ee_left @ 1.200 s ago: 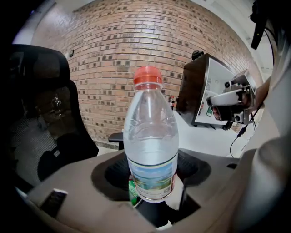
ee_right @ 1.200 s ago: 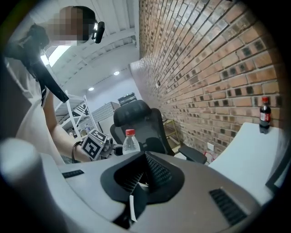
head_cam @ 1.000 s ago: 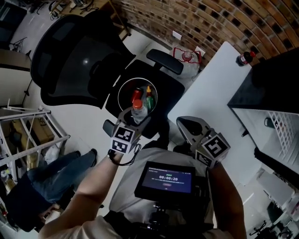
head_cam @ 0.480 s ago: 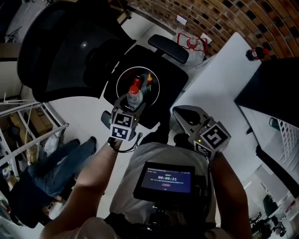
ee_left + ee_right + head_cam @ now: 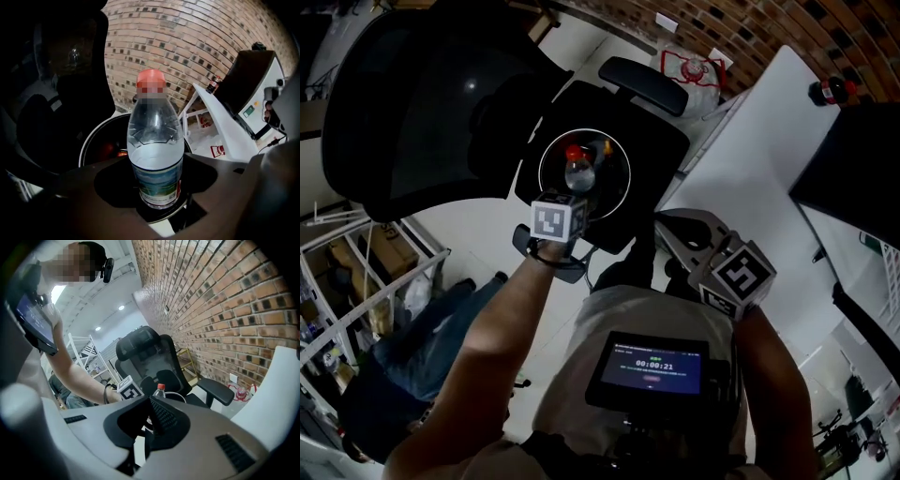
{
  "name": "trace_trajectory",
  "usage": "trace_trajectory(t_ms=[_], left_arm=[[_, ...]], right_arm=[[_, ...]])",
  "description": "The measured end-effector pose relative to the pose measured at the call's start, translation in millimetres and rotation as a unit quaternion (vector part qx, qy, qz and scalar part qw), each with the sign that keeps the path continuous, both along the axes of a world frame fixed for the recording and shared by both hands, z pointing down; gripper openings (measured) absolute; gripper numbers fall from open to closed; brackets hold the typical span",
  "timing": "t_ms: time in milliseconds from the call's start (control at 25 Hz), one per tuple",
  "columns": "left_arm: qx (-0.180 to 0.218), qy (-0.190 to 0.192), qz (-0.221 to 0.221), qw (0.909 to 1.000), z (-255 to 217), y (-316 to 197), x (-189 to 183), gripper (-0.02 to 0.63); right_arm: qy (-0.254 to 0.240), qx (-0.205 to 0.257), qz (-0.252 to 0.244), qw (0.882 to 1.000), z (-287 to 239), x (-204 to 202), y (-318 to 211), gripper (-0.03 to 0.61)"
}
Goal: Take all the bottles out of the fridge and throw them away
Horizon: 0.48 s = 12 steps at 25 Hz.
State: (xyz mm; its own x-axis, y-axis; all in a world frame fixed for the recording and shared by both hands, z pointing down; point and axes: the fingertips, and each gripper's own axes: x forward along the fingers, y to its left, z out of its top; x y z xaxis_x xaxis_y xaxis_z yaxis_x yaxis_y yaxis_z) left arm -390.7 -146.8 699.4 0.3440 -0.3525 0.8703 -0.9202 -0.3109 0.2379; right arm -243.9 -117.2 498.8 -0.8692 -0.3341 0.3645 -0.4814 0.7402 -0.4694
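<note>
My left gripper (image 5: 574, 190) is shut on a clear plastic bottle (image 5: 157, 154) with a red cap, about half full of water. It holds the bottle (image 5: 579, 174) upright over a round white-rimmed bin (image 5: 546, 159) that stands on a black office chair seat. Inside the bin lie other bottles, one with a red cap (image 5: 574, 152). The bin's rim (image 5: 89, 140) shows just behind the held bottle. My right gripper (image 5: 677, 232) hangs back near the person's body, its jaws together with nothing in them (image 5: 149, 427). Another dark bottle (image 5: 827, 91) stands on the white table.
The black office chair (image 5: 412, 103) has a tall backrest at the left. A white table (image 5: 750, 141) runs along the right, with a dark appliance (image 5: 853, 159) on it. A bag with red print (image 5: 694, 70) lies by the brick wall. Another person's legs (image 5: 403, 347) are at lower left.
My left gripper has carried the bottle forward from the bin's near edge to above the bin's opening. The right gripper has stayed roughly in place.
</note>
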Motion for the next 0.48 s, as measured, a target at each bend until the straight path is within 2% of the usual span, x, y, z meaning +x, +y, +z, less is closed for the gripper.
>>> trace_trajectory(t_ms=[80, 160, 280, 360, 480], left_arm=[[-0.043, 0.02, -0.022, 0.9986, 16, 0, 0, 0.296], [-0.084, 0.06, -0.053, 0.9932, 27, -5, 8, 0.295], [-0.163, 0.112, -0.128, 0.9718, 50, 2, 17, 0.295], [-0.193, 0.122, -0.149, 0.962, 60, 5, 21, 0.295], [-0.22, 0.13, -0.16, 0.9534, 72, 0, 28, 0.296]], right_arm=[[0.0, -0.005, 0.008, 1.0, 2, 3, -2, -0.012], [0.002, -0.007, 0.015, 1.0, 5, 7, -5, -0.012], [0.004, -0.013, 0.028, 1.0, 10, 15, -8, -0.012], [0.005, -0.019, 0.036, 0.999, 13, 19, -8, -0.012], [0.011, -0.025, 0.041, 0.999, 19, 25, -7, -0.012]])
